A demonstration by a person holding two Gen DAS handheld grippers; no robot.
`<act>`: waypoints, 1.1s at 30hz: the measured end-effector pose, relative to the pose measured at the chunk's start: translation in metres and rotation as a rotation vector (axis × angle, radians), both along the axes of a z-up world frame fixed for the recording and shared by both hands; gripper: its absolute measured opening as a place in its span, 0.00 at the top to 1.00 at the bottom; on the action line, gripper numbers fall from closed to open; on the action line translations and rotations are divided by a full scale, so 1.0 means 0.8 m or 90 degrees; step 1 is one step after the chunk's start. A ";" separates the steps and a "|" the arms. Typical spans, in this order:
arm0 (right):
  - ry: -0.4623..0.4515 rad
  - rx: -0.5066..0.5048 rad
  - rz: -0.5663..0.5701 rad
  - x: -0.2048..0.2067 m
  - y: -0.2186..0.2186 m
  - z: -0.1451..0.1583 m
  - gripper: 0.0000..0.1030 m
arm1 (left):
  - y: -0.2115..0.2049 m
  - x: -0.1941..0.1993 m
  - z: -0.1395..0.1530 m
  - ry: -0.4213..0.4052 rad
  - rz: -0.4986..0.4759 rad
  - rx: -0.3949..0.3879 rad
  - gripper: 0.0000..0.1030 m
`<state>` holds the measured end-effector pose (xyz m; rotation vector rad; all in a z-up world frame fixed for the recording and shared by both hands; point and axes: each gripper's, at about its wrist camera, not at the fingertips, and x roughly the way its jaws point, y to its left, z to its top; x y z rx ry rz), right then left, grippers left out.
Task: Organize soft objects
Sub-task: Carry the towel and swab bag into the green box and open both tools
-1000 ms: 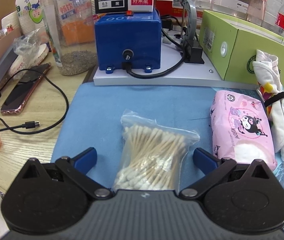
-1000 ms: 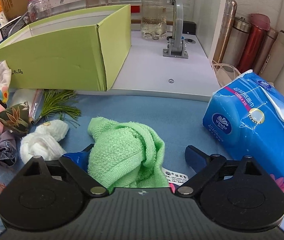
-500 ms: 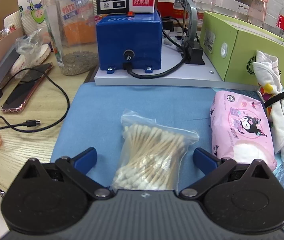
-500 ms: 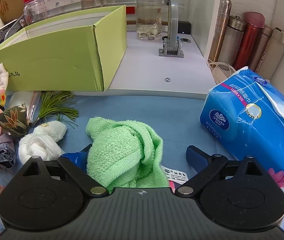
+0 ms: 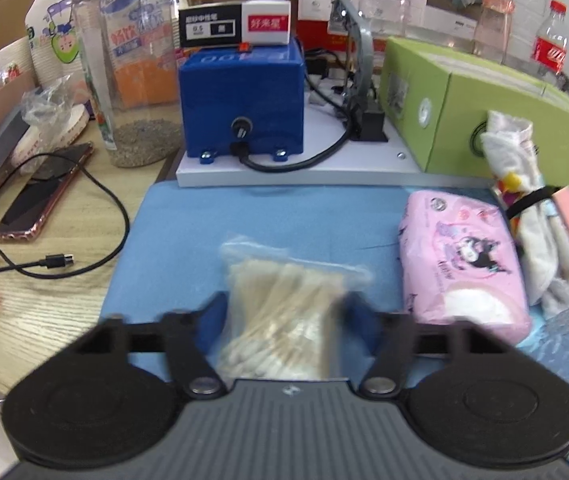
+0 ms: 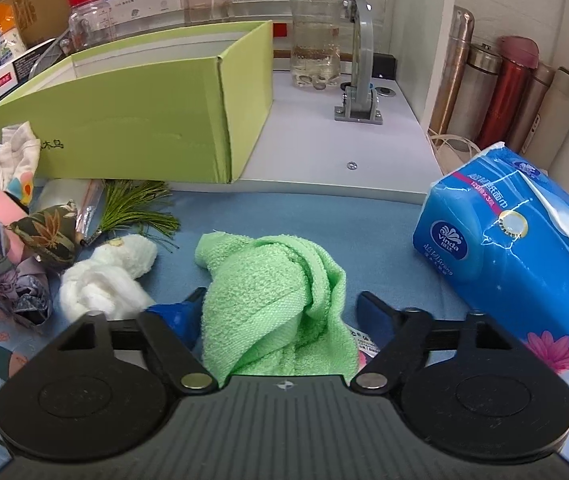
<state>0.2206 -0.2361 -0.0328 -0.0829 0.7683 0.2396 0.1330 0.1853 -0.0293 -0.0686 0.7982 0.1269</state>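
In the left wrist view my left gripper point(image 5: 286, 316) has its blue fingers pressed against both sides of a clear bag of cotton swabs point(image 5: 284, 312) on the blue mat point(image 5: 212, 224). In the right wrist view my right gripper point(image 6: 278, 314) straddles a crumpled green towel point(image 6: 272, 292); its fingers stand close to the towel's sides, the right one a little apart. An open green box point(image 6: 140, 136) stands behind on a white platform.
A pink tissue pack point(image 5: 460, 264) and rolled white cloth point(image 5: 524, 208) lie right of the swabs. A blue device point(image 5: 240, 104), jar point(image 5: 132, 60), phone point(image 5: 44, 196) and cable sit behind and left. A blue tissue pack point(image 6: 512, 248), white fluffy cloth point(image 6: 108, 276) and patterned fabrics point(image 6: 16, 256) flank the towel.
My left gripper's fingers have closed inward onto the swab bag. My right gripper's fingers have narrowed around the green towel and the view has shifted slightly.
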 end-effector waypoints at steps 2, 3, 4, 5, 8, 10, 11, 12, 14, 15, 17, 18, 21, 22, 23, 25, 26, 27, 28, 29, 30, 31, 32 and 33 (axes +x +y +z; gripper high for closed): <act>-0.007 -0.001 0.012 -0.005 0.002 0.005 0.78 | 0.003 -0.003 0.005 -0.003 0.001 -0.005 0.57; -0.014 -0.002 0.019 -0.009 0.004 0.009 0.79 | 0.004 -0.007 0.009 -0.006 0.005 -0.008 0.57; -0.025 0.000 0.022 -0.013 0.004 0.014 0.80 | 0.006 -0.010 0.013 -0.011 0.009 -0.009 0.57; -0.037 0.005 0.022 -0.018 0.003 0.020 0.80 | 0.009 -0.014 0.020 -0.021 0.011 -0.013 0.57; -0.079 0.035 0.022 -0.033 -0.005 0.046 0.80 | 0.015 -0.023 0.048 -0.059 0.007 -0.028 0.57; -0.098 0.035 0.027 -0.041 -0.004 0.061 0.79 | 0.010 -0.022 0.065 -0.078 -0.003 -0.027 0.57; -0.104 0.034 0.033 -0.043 -0.002 0.068 0.79 | 0.007 -0.019 0.072 -0.082 -0.010 -0.027 0.57; -0.110 0.034 0.038 -0.046 0.000 0.073 0.79 | 0.003 -0.015 0.077 -0.084 -0.019 -0.032 0.57; -0.123 0.041 0.047 -0.050 0.005 0.084 0.79 | -0.009 -0.001 0.088 -0.086 -0.043 -0.048 0.57; -0.127 0.049 0.053 -0.049 0.008 0.090 0.79 | -0.015 0.007 0.094 -0.088 -0.052 -0.053 0.57; -0.139 0.073 0.070 -0.037 0.017 0.105 0.79 | -0.035 0.029 0.111 -0.103 -0.080 -0.054 0.57; -0.146 0.082 0.080 -0.032 0.023 0.114 0.79 | -0.045 0.042 0.121 -0.111 -0.092 -0.055 0.57; -0.178 0.082 0.101 -0.002 0.047 0.143 0.78 | -0.076 0.086 0.151 -0.139 -0.130 -0.068 0.57; -0.185 0.082 0.105 0.011 0.055 0.150 0.78 | -0.086 0.105 0.159 -0.143 -0.140 -0.075 0.57; -0.190 0.085 0.107 0.026 0.062 0.157 0.78 | -0.095 0.121 0.165 -0.145 -0.147 -0.078 0.57; -0.187 0.086 0.108 0.061 0.076 0.164 0.78 | -0.113 0.157 0.171 -0.144 -0.157 -0.077 0.57; -0.183 0.083 0.108 0.077 0.083 0.164 0.77 | -0.122 0.175 0.171 -0.141 -0.158 -0.069 0.57; -0.176 0.082 0.110 0.092 0.089 0.162 0.76 | -0.127 0.189 0.169 -0.139 -0.158 -0.062 0.57; -0.167 0.084 0.114 0.106 0.095 0.159 0.74 | -0.133 0.204 0.166 -0.135 -0.158 -0.053 0.56; -0.156 0.086 0.118 0.119 0.101 0.154 0.72 | -0.137 0.218 0.161 -0.129 -0.156 -0.045 0.53; -0.135 0.089 0.123 0.133 0.107 0.146 0.72 | -0.141 0.231 0.156 -0.122 -0.153 -0.037 0.49; -0.112 0.092 0.117 0.147 0.112 0.138 0.71 | -0.144 0.240 0.150 -0.113 -0.148 -0.025 0.29; -0.083 0.093 0.108 0.160 0.117 0.130 0.69 | -0.144 0.245 0.144 -0.105 -0.137 -0.012 0.27; -0.038 0.085 0.097 0.173 0.122 0.120 0.68 | -0.145 0.247 0.140 -0.103 -0.133 -0.007 0.27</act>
